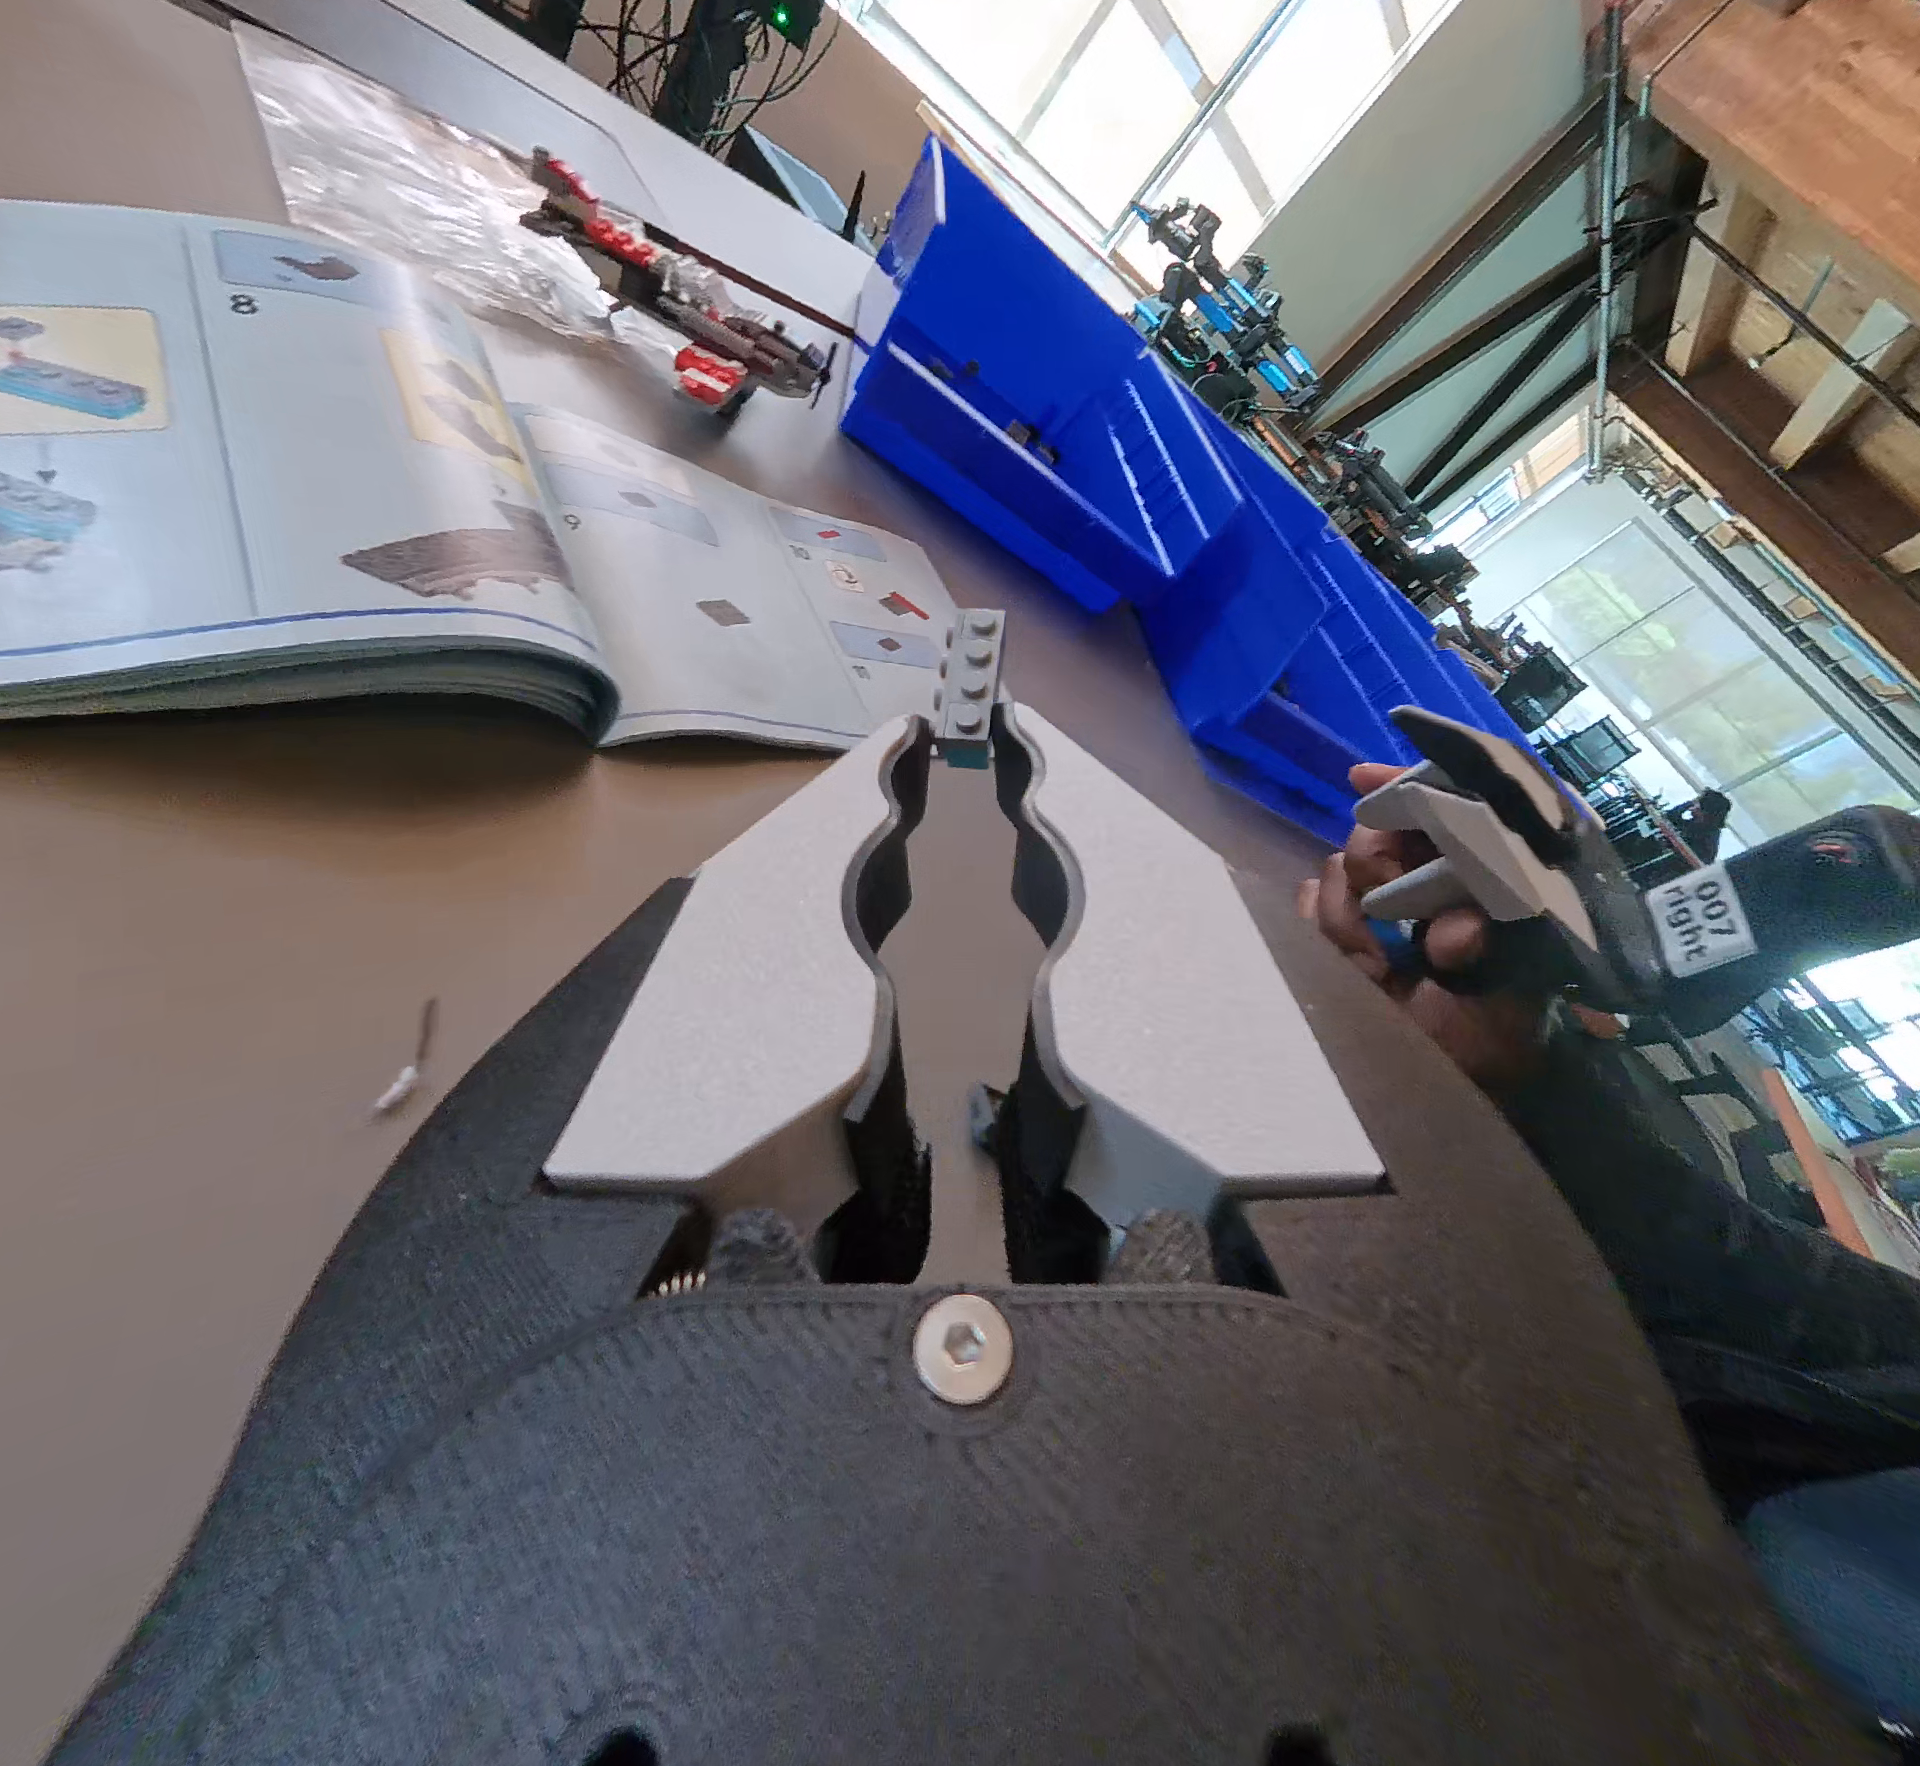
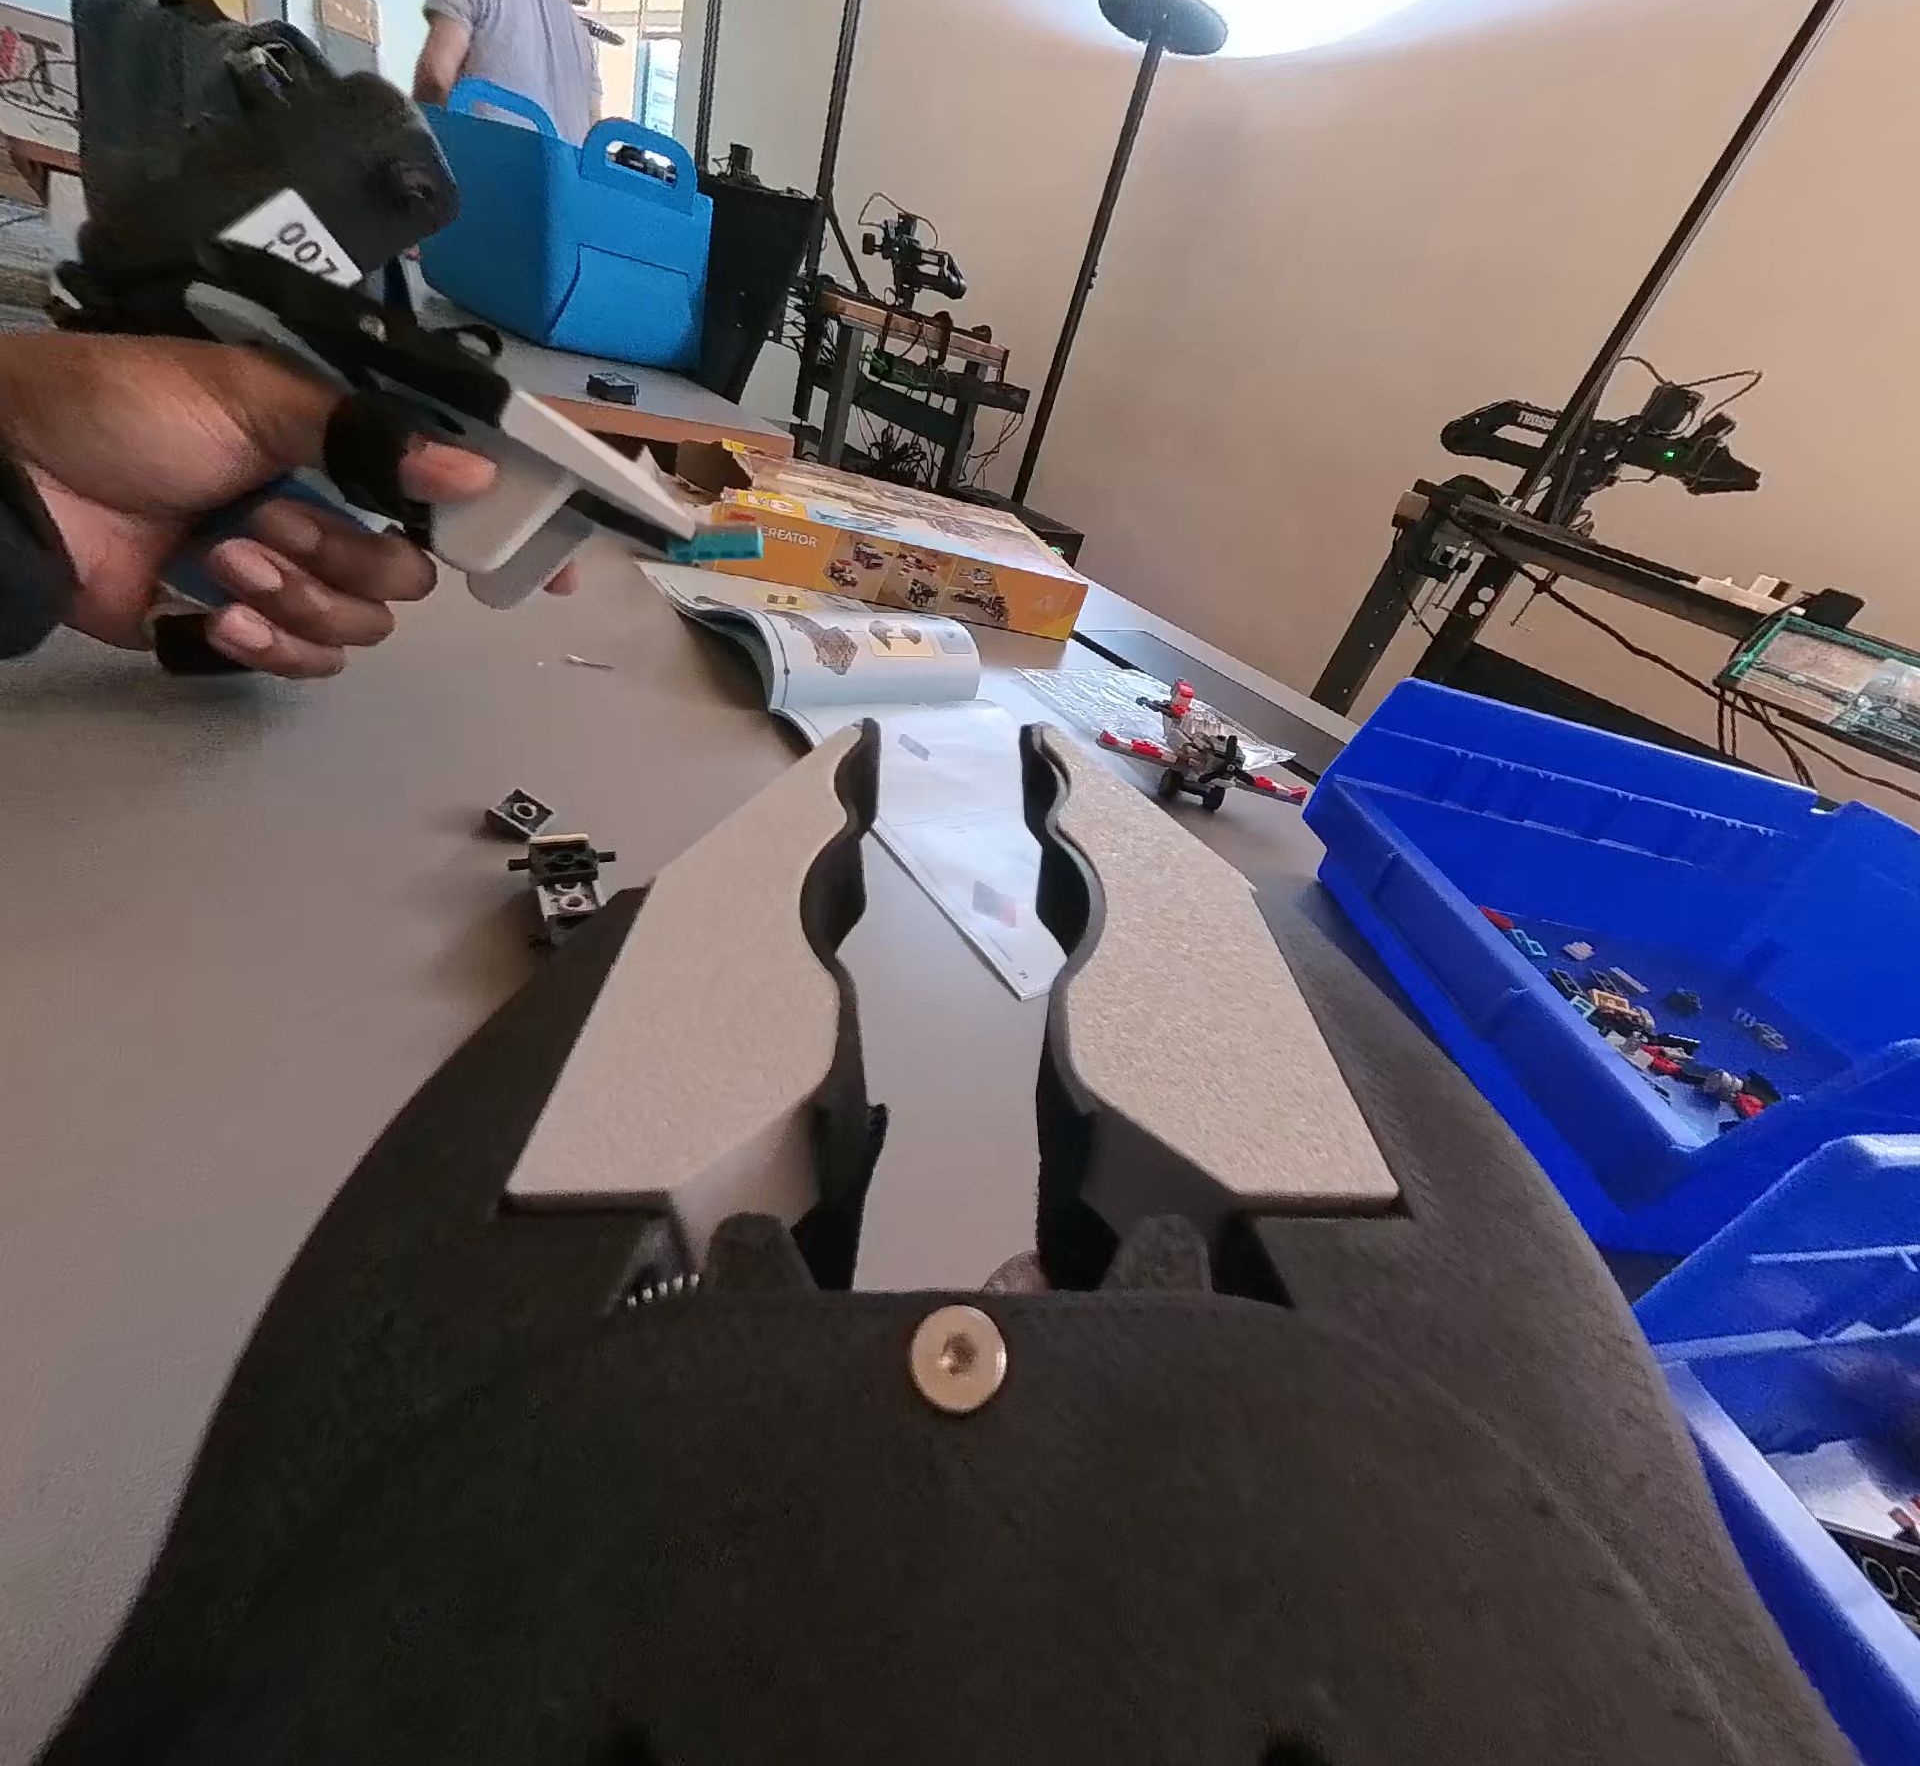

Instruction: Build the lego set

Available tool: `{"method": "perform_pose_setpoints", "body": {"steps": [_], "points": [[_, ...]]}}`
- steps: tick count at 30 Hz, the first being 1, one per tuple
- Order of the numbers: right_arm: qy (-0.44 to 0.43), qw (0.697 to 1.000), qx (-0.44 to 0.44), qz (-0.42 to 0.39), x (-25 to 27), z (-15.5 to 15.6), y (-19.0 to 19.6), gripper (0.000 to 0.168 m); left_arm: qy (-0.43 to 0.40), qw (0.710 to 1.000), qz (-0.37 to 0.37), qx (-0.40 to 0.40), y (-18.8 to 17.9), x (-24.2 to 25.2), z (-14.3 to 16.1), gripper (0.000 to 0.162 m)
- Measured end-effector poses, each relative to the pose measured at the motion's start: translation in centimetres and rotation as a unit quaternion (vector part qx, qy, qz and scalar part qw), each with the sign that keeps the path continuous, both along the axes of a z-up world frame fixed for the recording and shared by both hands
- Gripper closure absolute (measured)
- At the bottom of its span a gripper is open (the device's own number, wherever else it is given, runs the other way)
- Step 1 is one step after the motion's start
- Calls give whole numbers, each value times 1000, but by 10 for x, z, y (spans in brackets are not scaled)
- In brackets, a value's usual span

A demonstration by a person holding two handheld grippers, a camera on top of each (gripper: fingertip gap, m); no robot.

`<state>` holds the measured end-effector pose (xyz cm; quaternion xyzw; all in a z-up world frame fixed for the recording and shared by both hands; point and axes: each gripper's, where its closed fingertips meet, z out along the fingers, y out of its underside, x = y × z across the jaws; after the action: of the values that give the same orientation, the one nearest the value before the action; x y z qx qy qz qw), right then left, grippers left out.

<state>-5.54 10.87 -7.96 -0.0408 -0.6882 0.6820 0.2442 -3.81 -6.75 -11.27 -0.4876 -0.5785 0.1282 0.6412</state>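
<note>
The left gripper [image 1: 961, 737] pinches a grey-and-teal studded Lego piece [image 1: 970, 677] above the open paper instruction booklet [image 1: 312, 490]. Beside that booklet, the right gripper [image 2: 948, 750] has its 2 fingers spread, holding nothing.

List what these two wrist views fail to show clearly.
- Underside of the grey-and-teal lego piece: left wrist view, hidden between the left gripper fingertips.
- Loose bricks in the blue bin: right wrist view, too small to identify.
- Near blue bin: cut off by the right edge.
- Instruction booklet: partly behind the open right gripper.
</note>
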Motion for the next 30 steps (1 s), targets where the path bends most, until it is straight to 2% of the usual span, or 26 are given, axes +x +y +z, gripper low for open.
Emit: {"method": "perform_pose_setpoints", "body": {"steps": [4,9,19,30], "points": [[0,1000,-9,-6,-2,2,2,140,-6,1000,3,9,-6,-6,-7,150],[6,1000,-9,-10,-2,2,2,140,-3,1000,-10,19,-8,-13,-2,150],[17,999,1,-31,-6,0,1,140,0,995,-87,-41,2,-20,12,150],[12,998,-3,-63,-9,1,-12,139,-2,998,-63,27,-5,-4,10,150]]}}
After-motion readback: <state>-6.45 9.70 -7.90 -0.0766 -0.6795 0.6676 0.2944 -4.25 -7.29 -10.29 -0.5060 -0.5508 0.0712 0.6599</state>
